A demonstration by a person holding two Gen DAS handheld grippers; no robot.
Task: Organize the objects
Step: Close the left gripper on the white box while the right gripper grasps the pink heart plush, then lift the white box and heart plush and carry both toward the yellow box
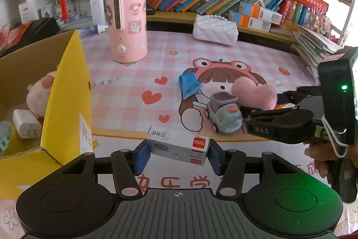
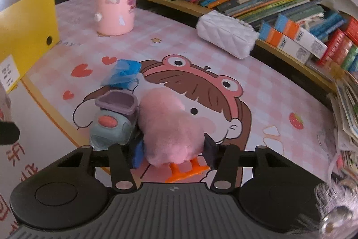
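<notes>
Left wrist: the left gripper (image 1: 177,154) grips a staple box (image 1: 178,146) crosswise, just right of the yellow box (image 1: 69,91). Right wrist: the right gripper (image 2: 173,150) squeezes a pink plush (image 2: 170,127), well right of the yellow box (image 2: 29,28), touching the toy car (image 2: 115,120).

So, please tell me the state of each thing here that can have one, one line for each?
left gripper: shut on the staple box, held above the mat.
right gripper: shut on the pink plush toy.
yellow cardboard box: open, a plush and a white charger inside.
toy truck: upright on its wheels, beside the plush toy.
blue bag: crumpled, lying on the mat.
white quilted purse: closed.
</notes>
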